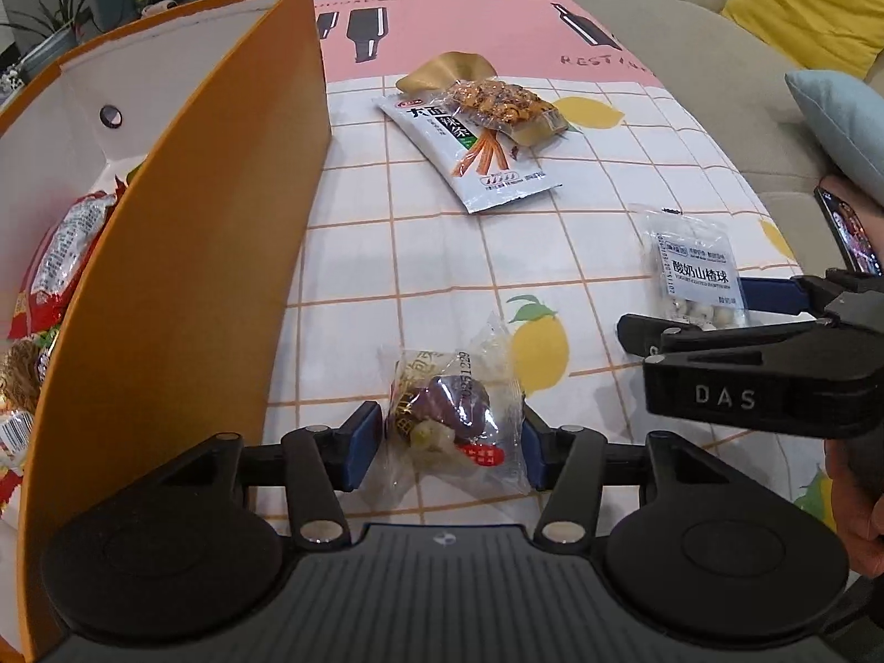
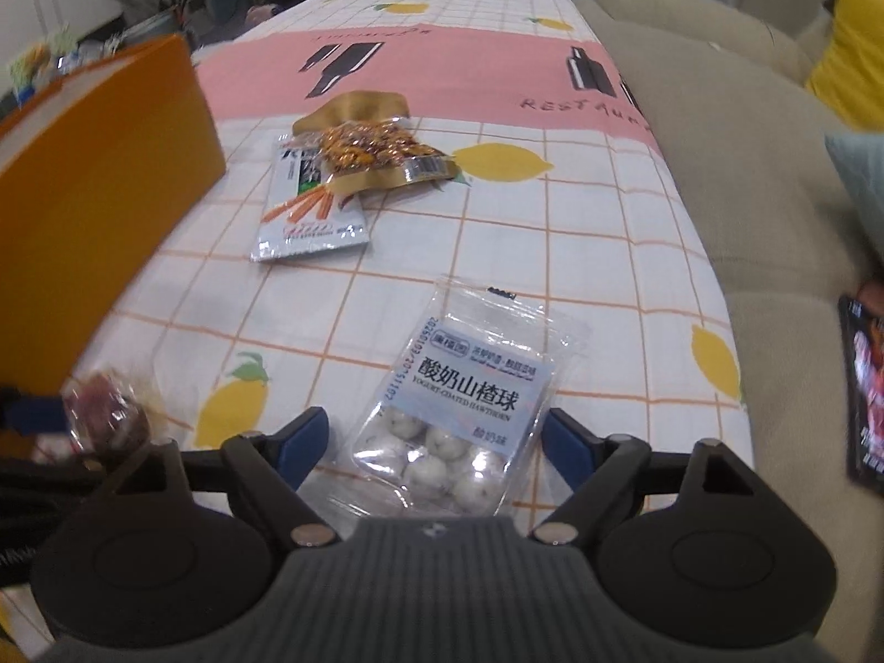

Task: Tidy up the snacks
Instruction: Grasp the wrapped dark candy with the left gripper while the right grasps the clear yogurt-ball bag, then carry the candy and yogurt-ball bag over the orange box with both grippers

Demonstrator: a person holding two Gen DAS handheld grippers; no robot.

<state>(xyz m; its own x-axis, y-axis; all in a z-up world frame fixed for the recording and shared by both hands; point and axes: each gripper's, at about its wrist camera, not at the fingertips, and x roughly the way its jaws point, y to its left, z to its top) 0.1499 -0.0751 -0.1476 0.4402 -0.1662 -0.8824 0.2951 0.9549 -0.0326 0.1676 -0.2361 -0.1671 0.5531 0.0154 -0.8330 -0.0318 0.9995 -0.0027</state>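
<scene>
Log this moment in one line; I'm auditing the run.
left hand-held gripper: open, straddling date packet | right hand-held gripper: open, straddling hawthorn packet

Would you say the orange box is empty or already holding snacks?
Holding snacks: red-wrapped packets show inside the orange box.

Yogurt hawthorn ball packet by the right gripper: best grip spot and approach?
Take the yogurt hawthorn ball packet across its lower half, where the white balls bulge; the printed upper part lies flat on the tablecloth. Come from above, angled down, one pad on each long edge. The right gripper already straddles it, pads apart from the film. Probably close there rather than on the thin top seal.
</scene>
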